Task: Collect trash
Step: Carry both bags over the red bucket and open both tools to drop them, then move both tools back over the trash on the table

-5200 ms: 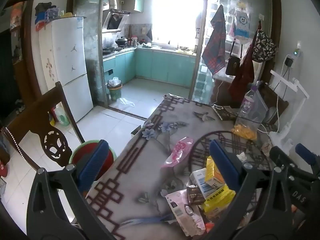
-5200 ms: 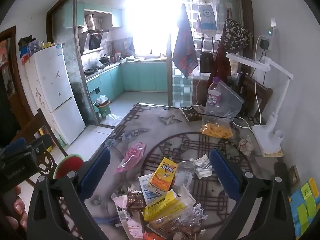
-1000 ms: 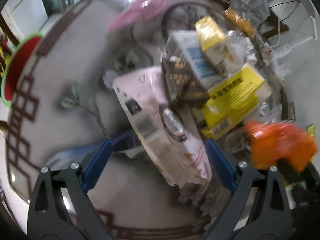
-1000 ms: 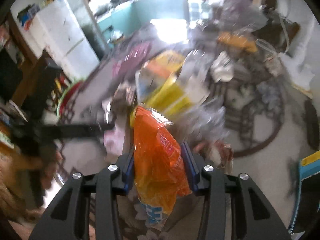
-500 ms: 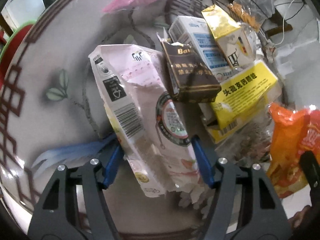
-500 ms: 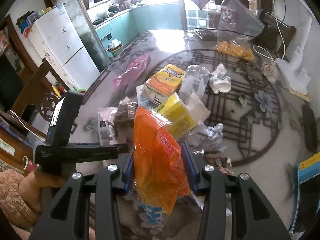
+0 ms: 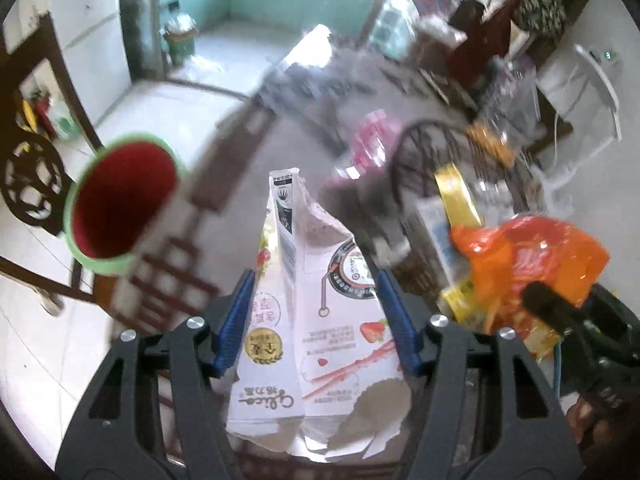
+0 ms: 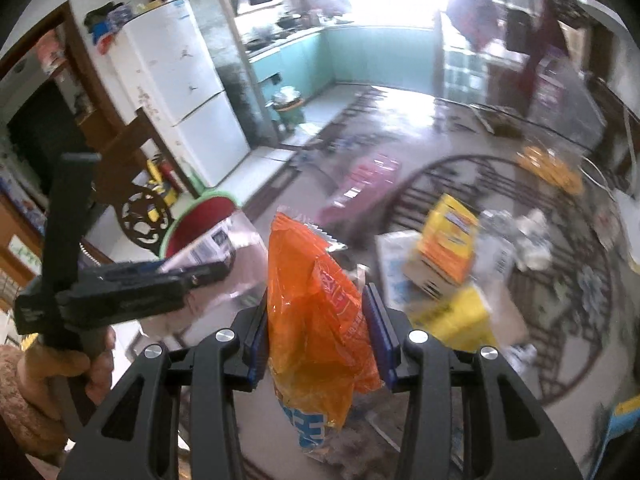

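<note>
My left gripper is shut on a pink and white snack bag and holds it up above the table's front edge. My right gripper is shut on an orange snack bag, also lifted; that bag shows at the right of the left wrist view. A red bin with a green rim stands on the floor left of the table; it also shows in the right wrist view. The left gripper with its bag shows at the left of the right wrist view.
More trash lies on the patterned table: a yellow and orange carton, a yellow box, a pink wrapper, crumpled paper. A dark wooden chair stands beside the bin. A white fridge stands further back.
My left gripper has closed on the pink and white bag and lifted it off the table, swinging up toward the bin side. The right gripper still holds the orange bag and has also turned left.
</note>
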The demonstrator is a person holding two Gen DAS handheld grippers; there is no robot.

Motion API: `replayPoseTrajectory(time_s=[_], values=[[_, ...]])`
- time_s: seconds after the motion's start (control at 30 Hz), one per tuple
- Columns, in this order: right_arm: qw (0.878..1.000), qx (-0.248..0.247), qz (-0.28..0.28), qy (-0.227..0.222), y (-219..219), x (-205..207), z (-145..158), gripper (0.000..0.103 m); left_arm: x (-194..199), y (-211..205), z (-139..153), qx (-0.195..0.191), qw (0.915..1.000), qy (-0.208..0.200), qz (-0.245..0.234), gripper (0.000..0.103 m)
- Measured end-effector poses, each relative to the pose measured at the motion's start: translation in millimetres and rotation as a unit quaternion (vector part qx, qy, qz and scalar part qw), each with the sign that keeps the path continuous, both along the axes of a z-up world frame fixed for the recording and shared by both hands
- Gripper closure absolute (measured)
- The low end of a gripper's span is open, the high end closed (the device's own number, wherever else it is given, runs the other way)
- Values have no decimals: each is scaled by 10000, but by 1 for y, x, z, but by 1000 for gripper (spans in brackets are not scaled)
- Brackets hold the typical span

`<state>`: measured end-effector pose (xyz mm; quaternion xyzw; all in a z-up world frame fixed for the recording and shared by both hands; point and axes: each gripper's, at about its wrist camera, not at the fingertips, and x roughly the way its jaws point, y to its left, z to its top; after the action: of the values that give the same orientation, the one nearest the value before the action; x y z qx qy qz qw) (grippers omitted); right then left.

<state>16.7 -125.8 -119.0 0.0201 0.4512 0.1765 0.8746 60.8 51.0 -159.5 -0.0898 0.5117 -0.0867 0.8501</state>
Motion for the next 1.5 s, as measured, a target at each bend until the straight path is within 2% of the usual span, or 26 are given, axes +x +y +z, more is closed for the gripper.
replayPoseTrajectory(time_s=[0.17,0.33,0.63,0.73,0.97,1.2,1.23,1.3,1.37,1.4,1.5], values=[[9996,15,294,-35,43,30,4,62,13,56,13,112,9991,-210,349,44],[9983,75,566,-61,88,66,5,62,35,110,8,352,9964,-232,735,44],[9941,264,959,430,175,143,-30,62,71,189,-17,583,9917,-82,1142,44],[9915,229,1117,629,205,166,-46,62,84,206,-25,604,9908,-8,1212,44],[9863,107,1365,919,242,189,-71,61,107,236,-44,633,9886,171,1354,44],[9851,54,1461,906,257,191,-74,59,115,247,-55,616,9879,254,1402,44],[9852,69,1464,893,257,190,-73,45,115,248,-56,608,9880,260,1395,42],[9874,100,1379,770,256,189,-69,26,115,249,-58,638,9874,285,1417,40],[9879,163,1375,693,253,187,-63,27,113,251,-58,603,9870,297,1461,36],[9882,168,1366,675,252,186,-60,27,112,251,-57,603,9866,288,1487,28],[9899,145,1275,599,246,183,-53,27,108,250,-48,593,9862,184,1536,26]])
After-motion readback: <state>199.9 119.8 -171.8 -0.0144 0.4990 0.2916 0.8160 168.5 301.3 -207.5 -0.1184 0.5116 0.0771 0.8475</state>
